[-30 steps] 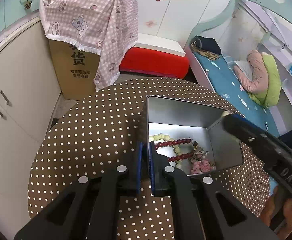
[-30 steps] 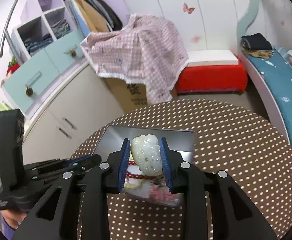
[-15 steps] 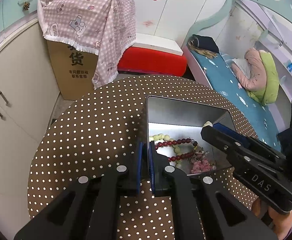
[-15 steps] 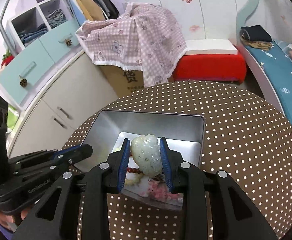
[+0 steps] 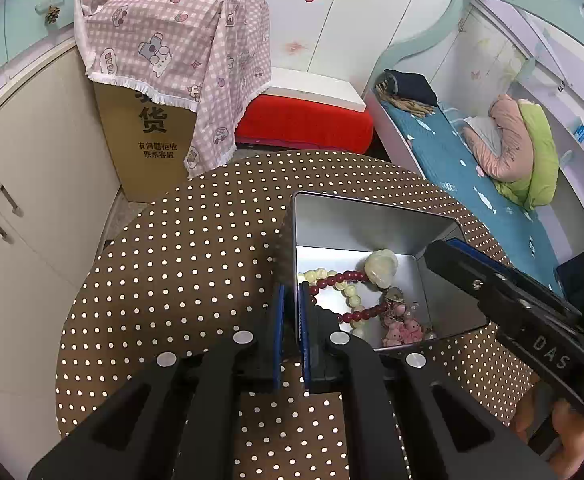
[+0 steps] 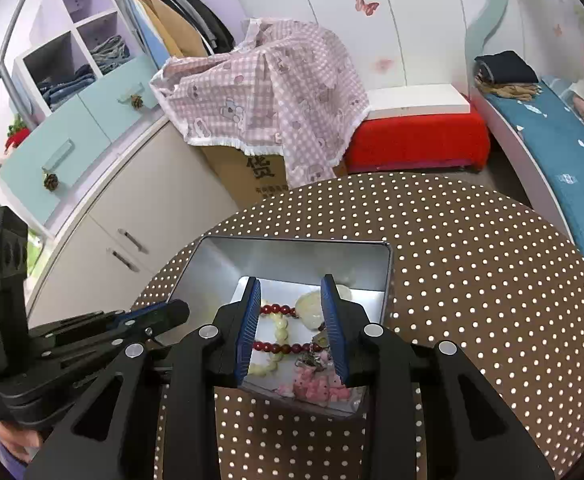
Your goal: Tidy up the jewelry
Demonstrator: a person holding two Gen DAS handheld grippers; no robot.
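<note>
A silver metal box [image 5: 372,216] [image 6: 219,264] stands on the round brown dotted table. Inside lie a pale jade pendant [image 5: 380,266] [image 6: 310,306], a dark red bead bracelet [image 5: 338,280] [image 6: 275,311], a pale green bead bracelet [image 5: 352,300] [image 6: 281,330] and a pink charm [image 5: 404,330] [image 6: 316,386]. My left gripper [image 5: 289,292] is shut on the box's left wall. My right gripper [image 6: 289,294] is open and empty above the box, the pendant lying below between its fingers; it also shows in the left wrist view [image 5: 464,264].
The dotted table [image 5: 179,264] [image 6: 472,280] extends left and behind the box. Beyond it stand a cardboard box under a pink checked cloth [image 5: 171,52], a red bench [image 5: 304,122], cream cabinets [image 5: 19,168] and a blue bed [image 5: 472,168].
My right gripper came down over the box, opened and let the jade pendant go; the pendant now lies inside on the beads. My left gripper has kept its hold on the box wall.
</note>
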